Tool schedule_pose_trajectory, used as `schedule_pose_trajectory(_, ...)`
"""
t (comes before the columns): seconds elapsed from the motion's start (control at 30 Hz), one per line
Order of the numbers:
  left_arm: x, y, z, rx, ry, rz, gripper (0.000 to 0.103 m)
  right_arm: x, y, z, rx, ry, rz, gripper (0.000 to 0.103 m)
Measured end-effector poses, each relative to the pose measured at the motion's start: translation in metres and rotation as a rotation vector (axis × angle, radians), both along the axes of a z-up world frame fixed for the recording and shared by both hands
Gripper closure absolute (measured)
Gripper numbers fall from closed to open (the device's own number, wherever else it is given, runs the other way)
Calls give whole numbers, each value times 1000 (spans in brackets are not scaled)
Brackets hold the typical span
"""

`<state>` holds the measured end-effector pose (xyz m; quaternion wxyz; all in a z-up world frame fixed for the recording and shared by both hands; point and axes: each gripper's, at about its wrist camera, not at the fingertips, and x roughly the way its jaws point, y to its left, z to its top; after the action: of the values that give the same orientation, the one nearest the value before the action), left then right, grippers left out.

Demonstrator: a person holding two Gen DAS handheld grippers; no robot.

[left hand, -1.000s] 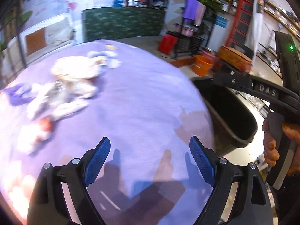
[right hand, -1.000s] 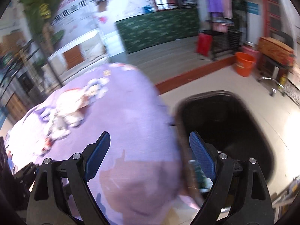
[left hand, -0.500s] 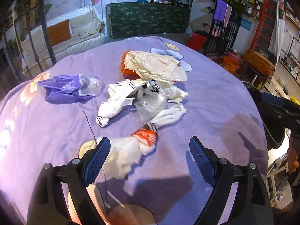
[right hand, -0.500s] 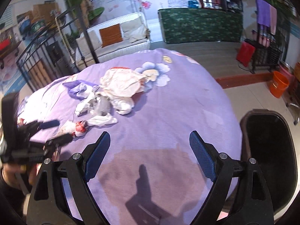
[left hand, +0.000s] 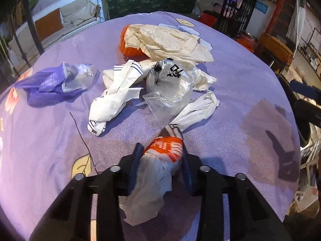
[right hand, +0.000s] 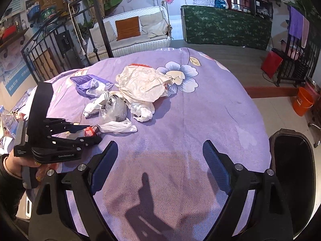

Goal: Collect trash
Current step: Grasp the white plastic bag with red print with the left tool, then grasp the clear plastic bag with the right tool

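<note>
On the bench (right hand: 200, 104), a round surface under a purple flowered cloth, lies one heap of trash around the centre. Item: white plastic bag with an orange printed band (left hand: 160, 160), nearest piece, at 6 o'clock of the heap; it sits between the blue pads of the left gripper (left hand: 161, 161), whose jaws are closing, the pads at the bag's sides and the white tail bunching back toward the camera. Item: clear plastic bag with black print (left hand: 170, 84), just beyond at 12 o'clock, touching a white bag with looped handles (left hand: 198, 110) at its 4 o'clock. Item: white striped bag (left hand: 114, 94), crumpled, at 10 o'clock of the gripper. Item: purple wrapper with a clear end (left hand: 56, 82), apart at 9 o'clock of the heap. Item: cream crumpled paper (left hand: 166, 40) lying over an orange net-like object (left hand: 128, 48), at the heap's far side. The right gripper (right hand: 160, 162) hovers above bare cloth at the near edge, jaws spread wide with nothing between them. A black bin (right hand: 293, 170) stands beside the bench at 3 o'clock in the right wrist view. A hand (right hand: 12, 164) holds the left gripper's handle at 9 o'clock there.
</note>
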<state>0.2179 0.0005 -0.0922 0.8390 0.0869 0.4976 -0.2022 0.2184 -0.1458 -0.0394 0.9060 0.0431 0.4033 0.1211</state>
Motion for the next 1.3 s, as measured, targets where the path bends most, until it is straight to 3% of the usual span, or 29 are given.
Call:
schedule_pose_trajectory(0.3, -39, 14, 16, -79, -57, 76, 78, 16, 14, -5, 36, 25, 40, 17)
schedule_pose_trajectory(0.53, -68, 44, 36, -141, -140, 264, 78, 39, 42, -4, 111, 50, 96, 18)
schedule_pose_trajectory(0.83, -78, 64, 40, -188, -162, 363, 78, 82, 102, -24, 96, 145, 181, 30)
schedule_pose_trajectory(1.0, -83, 65, 38, -179, -167, 358, 78, 108, 117, -42, 99, 216, 159, 40)
schedule_pose_trajectory(1.07, -86, 65, 36, -186, -166, 361, 78, 114, 123, -45, 76, 213, 138, 41)
schedule_pose_trajectory(1.17, -86, 67, 32, -198, -151, 367, 78, 120, 129, -51, 75, 232, 136, 52)
schedule_pose_trajectory(1.3, -87, 67, 30, -198, -145, 363, 78, 120, 132, -54, 78, 245, 124, 60)
